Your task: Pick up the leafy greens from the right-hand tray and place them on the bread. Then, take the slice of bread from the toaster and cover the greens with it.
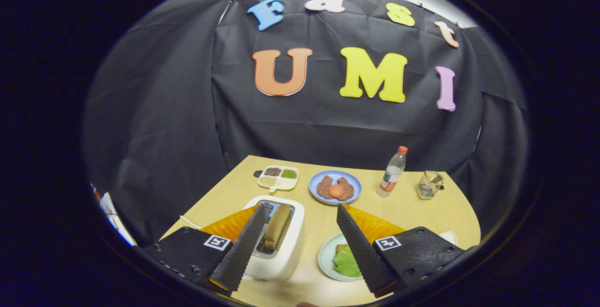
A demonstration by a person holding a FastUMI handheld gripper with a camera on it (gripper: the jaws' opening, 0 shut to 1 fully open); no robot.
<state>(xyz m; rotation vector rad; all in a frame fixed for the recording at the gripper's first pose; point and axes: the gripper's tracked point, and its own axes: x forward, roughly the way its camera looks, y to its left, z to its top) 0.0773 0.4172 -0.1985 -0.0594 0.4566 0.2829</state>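
Note:
My gripper (301, 208) hangs above the near part of the wooden table (412, 213) and is open, with nothing between its fingers. A white toaster (283, 255) stands just behind the left finger (243, 246), and a brown slice of bread (277, 226) stands upright in its slot. By the right finger (361, 250) a pale green plate (326, 258) holds leafy greens (346, 264) lying on a piece of bread (341, 248). That finger hides part of the plate.
Beyond the fingers a blue plate (318, 180) carries brown patties and a round orange-red item. Left of it lies a divided white tray (278, 177) of grains. A clear bottle (392, 172) and a wire holder (429, 185) stand at the far right. A white rim (450, 236) peeks out behind the gripper's right side.

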